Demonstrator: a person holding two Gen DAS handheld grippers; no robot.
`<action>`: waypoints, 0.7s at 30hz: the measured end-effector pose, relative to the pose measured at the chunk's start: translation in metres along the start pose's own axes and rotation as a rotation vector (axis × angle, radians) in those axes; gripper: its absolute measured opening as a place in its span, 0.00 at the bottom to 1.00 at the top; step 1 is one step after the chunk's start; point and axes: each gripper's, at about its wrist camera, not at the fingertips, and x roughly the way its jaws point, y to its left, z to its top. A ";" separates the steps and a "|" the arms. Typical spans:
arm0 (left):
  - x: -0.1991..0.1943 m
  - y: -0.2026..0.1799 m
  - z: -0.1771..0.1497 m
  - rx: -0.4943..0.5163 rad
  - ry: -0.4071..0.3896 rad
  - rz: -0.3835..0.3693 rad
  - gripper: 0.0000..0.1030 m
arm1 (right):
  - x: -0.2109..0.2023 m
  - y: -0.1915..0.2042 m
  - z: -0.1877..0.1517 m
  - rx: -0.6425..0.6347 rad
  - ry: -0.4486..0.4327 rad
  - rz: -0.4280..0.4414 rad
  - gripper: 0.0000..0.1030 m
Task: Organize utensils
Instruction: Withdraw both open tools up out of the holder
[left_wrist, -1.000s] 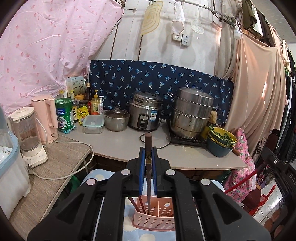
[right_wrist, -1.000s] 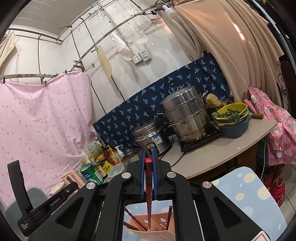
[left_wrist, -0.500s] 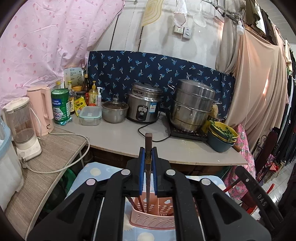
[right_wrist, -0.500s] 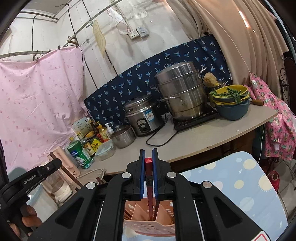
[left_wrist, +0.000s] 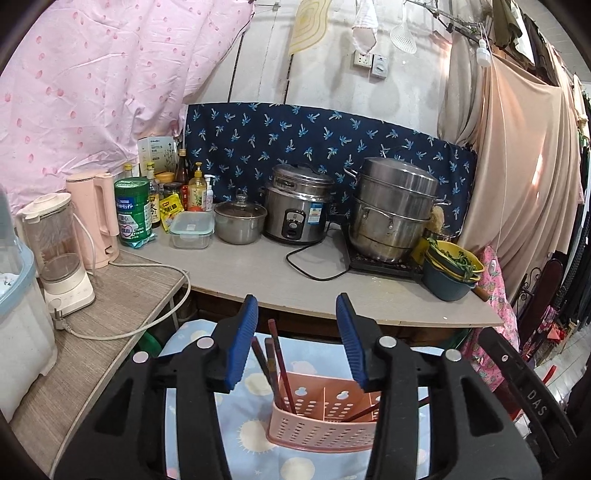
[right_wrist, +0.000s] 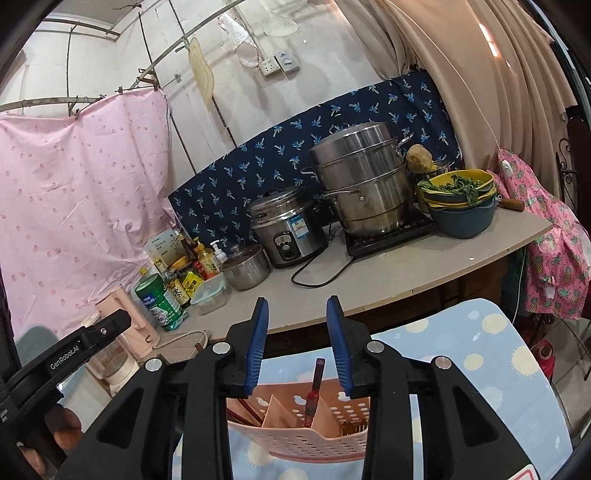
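A pink perforated utensil basket (left_wrist: 325, 424) stands on the blue sun-patterned tablecloth (left_wrist: 229, 424). My left gripper (left_wrist: 297, 317) hovers just above it, its jaws opening, with nothing pressed between the blue pads. Dark red chopsticks (left_wrist: 275, 362) stand loose in the basket's left compartment, and another chopstick (left_wrist: 365, 411) leans low in the right one. In the right wrist view my right gripper (right_wrist: 297, 321) is over the same basket (right_wrist: 295, 439), jaws opening too. A red chopstick (right_wrist: 316, 384) stands free in a middle compartment below it.
A counter (left_wrist: 258, 269) behind the table carries a rice cooker (left_wrist: 297, 206), a steel steamer pot (left_wrist: 395, 210), stacked bowls of greens (left_wrist: 448, 273), a small pot, bottles, a pink kettle (left_wrist: 98, 218) and a blender (left_wrist: 59, 251). A white cable trails over the left shelf.
Both grippers went from shut on a chopstick to open. The chopsticks dropped into the basket. The right gripper came down closer to the basket.
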 end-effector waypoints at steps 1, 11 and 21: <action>-0.002 0.000 -0.001 0.002 0.002 0.003 0.41 | -0.002 0.001 0.000 -0.003 0.001 0.001 0.32; -0.019 0.000 -0.016 0.034 0.052 0.031 0.43 | -0.024 0.015 -0.016 -0.060 0.047 0.011 0.34; -0.037 0.001 -0.043 0.063 0.121 0.055 0.43 | -0.056 0.030 -0.046 -0.132 0.088 -0.010 0.34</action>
